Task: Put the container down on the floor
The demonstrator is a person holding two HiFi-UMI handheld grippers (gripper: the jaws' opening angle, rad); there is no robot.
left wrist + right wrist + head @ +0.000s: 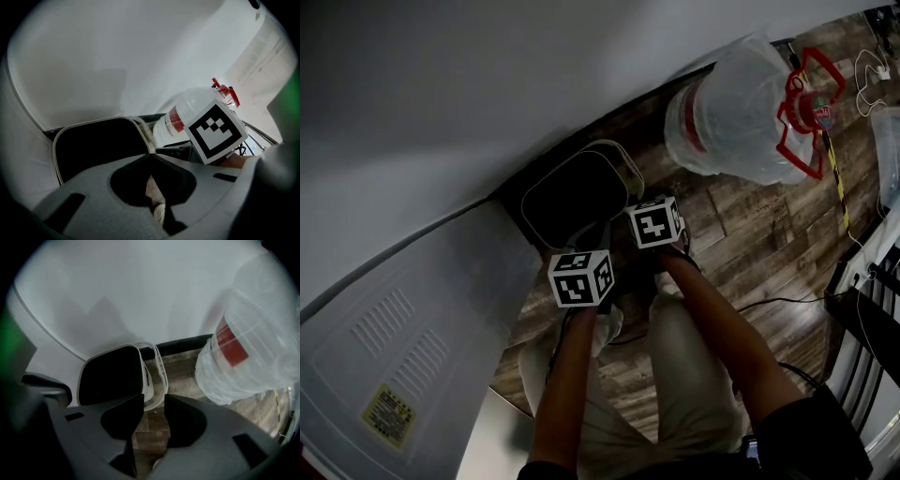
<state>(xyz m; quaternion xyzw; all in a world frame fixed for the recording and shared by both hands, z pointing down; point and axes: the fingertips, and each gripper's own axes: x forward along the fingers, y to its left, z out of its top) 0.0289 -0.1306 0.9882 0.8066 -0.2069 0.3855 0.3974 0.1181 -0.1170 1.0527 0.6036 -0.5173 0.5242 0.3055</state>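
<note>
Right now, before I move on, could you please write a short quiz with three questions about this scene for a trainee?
1. True or false: the jaws of the right gripper are pressed together.
2. In the head view, where is the water bottle relative to the container? A) to its left B) to its right C) inside it
3. Fill in: the jaws of the left gripper are ____ (together or apart).

Key: 1 false, they are apart; 2 B; 3 together.
</note>
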